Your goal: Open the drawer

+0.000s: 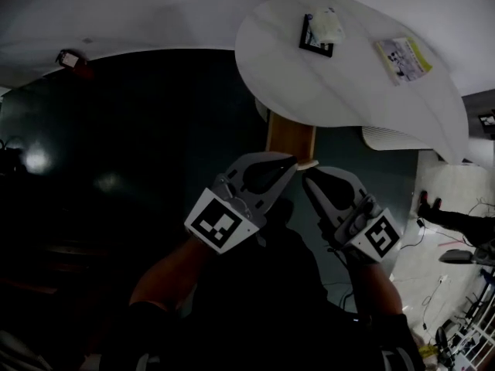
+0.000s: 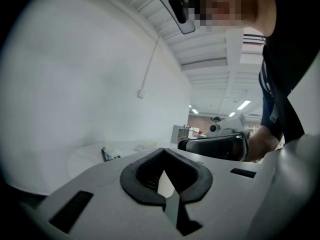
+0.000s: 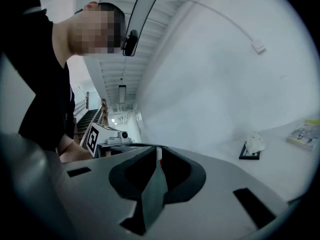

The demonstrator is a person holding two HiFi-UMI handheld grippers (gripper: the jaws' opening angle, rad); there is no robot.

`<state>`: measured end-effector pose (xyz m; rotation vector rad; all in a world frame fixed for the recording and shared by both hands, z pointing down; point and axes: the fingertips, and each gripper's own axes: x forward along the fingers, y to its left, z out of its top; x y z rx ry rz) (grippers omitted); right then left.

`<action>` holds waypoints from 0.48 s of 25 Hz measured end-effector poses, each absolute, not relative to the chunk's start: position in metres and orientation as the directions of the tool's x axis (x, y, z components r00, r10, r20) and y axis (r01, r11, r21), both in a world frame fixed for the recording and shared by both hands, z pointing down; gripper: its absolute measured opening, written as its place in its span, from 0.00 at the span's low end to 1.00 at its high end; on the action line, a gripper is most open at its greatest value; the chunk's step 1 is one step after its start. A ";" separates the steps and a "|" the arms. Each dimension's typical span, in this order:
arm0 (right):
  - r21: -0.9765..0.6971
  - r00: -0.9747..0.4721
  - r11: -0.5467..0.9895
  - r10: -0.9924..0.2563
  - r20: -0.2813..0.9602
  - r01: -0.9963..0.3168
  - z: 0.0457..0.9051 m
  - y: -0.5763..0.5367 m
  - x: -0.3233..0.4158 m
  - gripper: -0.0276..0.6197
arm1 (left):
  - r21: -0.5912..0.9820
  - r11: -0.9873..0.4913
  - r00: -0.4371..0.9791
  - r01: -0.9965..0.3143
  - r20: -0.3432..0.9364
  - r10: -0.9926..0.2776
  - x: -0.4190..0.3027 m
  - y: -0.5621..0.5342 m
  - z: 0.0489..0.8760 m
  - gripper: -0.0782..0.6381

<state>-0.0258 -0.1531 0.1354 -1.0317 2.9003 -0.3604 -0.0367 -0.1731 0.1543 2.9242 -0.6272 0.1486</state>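
1. Left gripper (image 1: 289, 163) is held high and close under the head camera, left of its partner; in its own view the jaw tips meet at the far end and only the hollow behind them stays clear, so it grips nothing.
2. Right gripper (image 1: 308, 175) is just beside it on the right, the two tips near each other; its own view shows a thin slit of light between the jaws, so they stand barely apart with nothing between them.
3. Beyond both tips stands a wooden unit (image 1: 290, 136), tucked under the near edge of a round white table (image 1: 348, 91); the drawer most likely sits there, but no front or handle can be made out from this steep angle.
4. On the far part of the table lie a black tray (image 1: 306, 43) holding a crumpled white thing (image 1: 328, 25), and to its right a booklet (image 1: 402, 57); all are well apart from the grippers.
5. Judged from this, the task has not begun; the step in hand is the approach.
6. To do it well: bring one gripper down to the unit's face; widen its jaws before reaching the handle; square them to the handle; close firmly; pull straight toward the person, keeping the other gripper clear of the drawer's path.
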 end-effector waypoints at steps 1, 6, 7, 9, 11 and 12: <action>-0.233 -0.768 0.742 -0.640 0.032 -0.628 0.127 -0.149 -0.028 0.10 | 0.146 -0.896 0.906 -0.420 0.124 -0.404 -0.040 -0.168 0.149 0.13; -0.234 -0.721 0.701 -0.693 0.002 -0.674 0.094 -0.119 -0.031 0.10 | 0.210 -0.880 0.904 -0.427 0.116 -0.411 -0.057 -0.140 0.131 0.13; -0.227 -0.714 0.695 -0.700 0.001 -0.682 0.090 -0.110 -0.030 0.10 | 0.214 -0.880 0.905 -0.425 0.122 -0.407 -0.059 -0.131 0.131 0.13; -0.213 -0.697 0.681 -0.717 -0.001 -0.701 0.084 -0.090 -0.026 0.10 | 0.215 -0.880 0.905 -0.424 0.140 -0.401 -0.063 -0.113 0.131 0.12; -0.204 -0.681 0.667 -0.732 -0.001 -0.717 0.080 -0.072 -0.018 0.10 | 0.210 -0.880 0.904 -0.426 0.148 -0.402 -0.062 -0.095 0.127 0.12; -0.202 -0.675 0.662 -0.737 -0.004 -0.722 0.078 -0.064 -0.013 0.09 | 0.202 -0.879 0.901 -0.431 0.151 -0.407 -0.061 -0.087 0.124 0.13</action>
